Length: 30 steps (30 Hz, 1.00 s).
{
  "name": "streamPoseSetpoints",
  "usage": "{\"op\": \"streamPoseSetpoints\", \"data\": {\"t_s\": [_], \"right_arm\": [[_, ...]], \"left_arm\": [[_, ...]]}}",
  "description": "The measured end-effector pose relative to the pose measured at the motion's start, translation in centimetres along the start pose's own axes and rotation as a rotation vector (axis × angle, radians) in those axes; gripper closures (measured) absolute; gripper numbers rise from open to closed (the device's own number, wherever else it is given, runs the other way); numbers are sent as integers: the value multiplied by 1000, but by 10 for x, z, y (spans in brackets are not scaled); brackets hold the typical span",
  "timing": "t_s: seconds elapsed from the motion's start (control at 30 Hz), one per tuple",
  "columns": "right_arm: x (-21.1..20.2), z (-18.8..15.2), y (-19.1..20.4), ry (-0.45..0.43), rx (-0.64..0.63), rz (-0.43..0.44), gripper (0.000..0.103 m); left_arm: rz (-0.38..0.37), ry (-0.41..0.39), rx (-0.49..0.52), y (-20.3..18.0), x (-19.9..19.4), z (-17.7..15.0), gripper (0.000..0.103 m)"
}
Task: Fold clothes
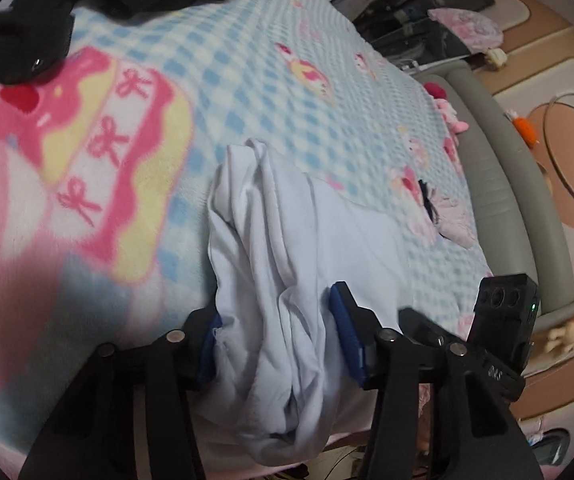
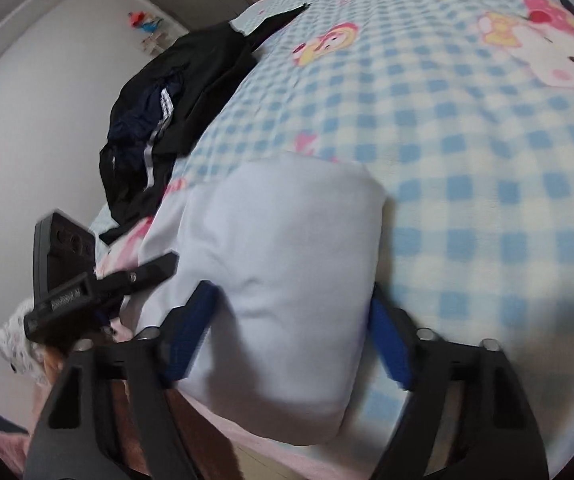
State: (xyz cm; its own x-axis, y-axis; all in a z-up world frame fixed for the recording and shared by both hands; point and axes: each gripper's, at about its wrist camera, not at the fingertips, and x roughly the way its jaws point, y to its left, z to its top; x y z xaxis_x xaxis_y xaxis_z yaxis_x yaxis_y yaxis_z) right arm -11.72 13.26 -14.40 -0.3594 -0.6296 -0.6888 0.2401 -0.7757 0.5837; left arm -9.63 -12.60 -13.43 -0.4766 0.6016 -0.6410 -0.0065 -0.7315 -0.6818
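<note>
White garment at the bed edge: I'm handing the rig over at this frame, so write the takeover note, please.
Left gripper: fingers either side of the bunched end of the white garment; wide gap, looks open.
Right gripper: straddles the smooth folded end, also looks open.
Garment lies near the edge of the checked blanket, partly folded.
Dark clothes pile waits unfolded at the far side.
Left: tidy the bunched end, finish this fold, then take the dark pile.

Bed [image 2: 467, 152]: blue checked cartoon blanket; pale blue garment [image 2: 279, 264] at near edge; dark clothes pile [image 2: 167, 112] toward the far left edge.
</note>
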Motion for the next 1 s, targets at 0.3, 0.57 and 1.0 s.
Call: {"op": "streamPoseSetpoints", "data": {"t_s": [0.3, 0.57, 1.0], "right_arm": [[-78, -5, -3, -148, -21, -87, 47], [-93, -31, -54, -132, 84, -174, 36], [-120, -87, -47, -110, -84, -279, 25]], "left_arm": [[-54, 86, 120, -43, 31, -22, 53], [107, 27, 181, -61, 25, -30, 44], [126, -141, 433, -103, 18, -79, 53]]}}
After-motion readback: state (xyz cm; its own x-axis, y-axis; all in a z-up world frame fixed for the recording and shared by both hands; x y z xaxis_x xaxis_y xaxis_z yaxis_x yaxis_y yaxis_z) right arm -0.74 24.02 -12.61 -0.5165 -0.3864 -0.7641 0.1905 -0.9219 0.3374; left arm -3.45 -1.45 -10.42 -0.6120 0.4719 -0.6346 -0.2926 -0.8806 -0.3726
